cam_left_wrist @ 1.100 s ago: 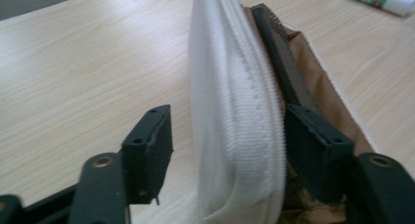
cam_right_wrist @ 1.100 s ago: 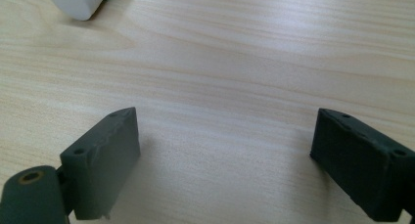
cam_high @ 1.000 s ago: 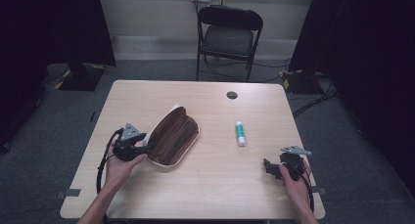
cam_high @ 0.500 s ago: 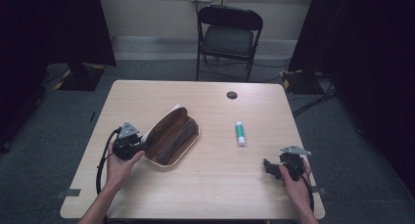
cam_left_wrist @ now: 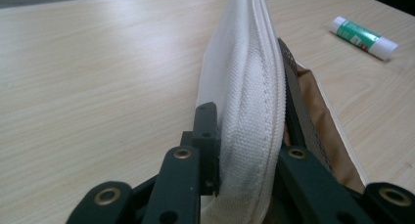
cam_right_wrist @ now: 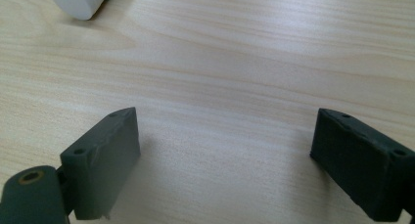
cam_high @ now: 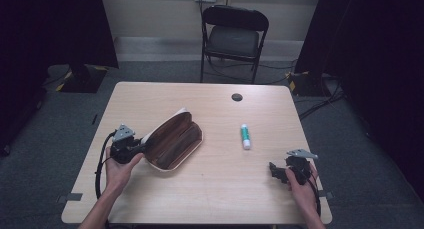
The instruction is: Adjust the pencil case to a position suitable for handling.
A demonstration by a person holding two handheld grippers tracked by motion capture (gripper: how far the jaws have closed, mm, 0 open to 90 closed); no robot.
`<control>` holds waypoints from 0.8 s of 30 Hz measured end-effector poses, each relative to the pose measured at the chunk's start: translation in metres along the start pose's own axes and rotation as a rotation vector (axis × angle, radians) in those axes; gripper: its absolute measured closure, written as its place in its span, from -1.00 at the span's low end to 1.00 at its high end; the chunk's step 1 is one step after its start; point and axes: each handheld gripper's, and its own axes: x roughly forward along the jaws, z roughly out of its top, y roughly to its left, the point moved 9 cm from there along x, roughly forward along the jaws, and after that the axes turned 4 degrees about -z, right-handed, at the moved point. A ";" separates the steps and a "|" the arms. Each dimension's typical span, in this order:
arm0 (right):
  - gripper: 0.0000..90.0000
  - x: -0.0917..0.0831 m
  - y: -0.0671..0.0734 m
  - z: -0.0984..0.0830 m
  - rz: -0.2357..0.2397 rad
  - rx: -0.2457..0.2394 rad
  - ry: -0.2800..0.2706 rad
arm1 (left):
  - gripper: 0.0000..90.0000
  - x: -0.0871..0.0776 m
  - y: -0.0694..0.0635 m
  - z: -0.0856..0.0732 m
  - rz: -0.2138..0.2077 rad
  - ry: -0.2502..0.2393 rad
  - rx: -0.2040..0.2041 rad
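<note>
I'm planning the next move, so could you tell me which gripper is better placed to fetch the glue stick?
The right gripper: its jaws are open and empty, nearer the glue stick. The left gripper is shut on the pouch.

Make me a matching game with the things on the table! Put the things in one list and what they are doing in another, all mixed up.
Things:
1. left gripper
2. right gripper
3. white and green glue stick
4. open white fabric pencil case with brown lining

States:
A. lying alone on the wooden table
B. jaws wide apart, holding nothing
C. pinched at its edge
D. shut on white fabric

Pairs: 1-D, 2-B, 3-A, 4-C
</note>
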 end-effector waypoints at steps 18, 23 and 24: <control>-0.78 0.000 0.000 0.000 0.000 0.001 0.000 | 0.77 -0.002 -0.037 0.010 -0.219 -0.040 0.036; -0.78 0.000 0.000 0.000 0.000 0.000 0.000 | 0.77 0.004 -0.053 0.011 -0.301 -0.046 0.020; -0.78 0.000 0.000 0.000 0.000 0.001 0.000 | 0.77 0.004 -0.057 0.010 -0.318 -0.042 0.019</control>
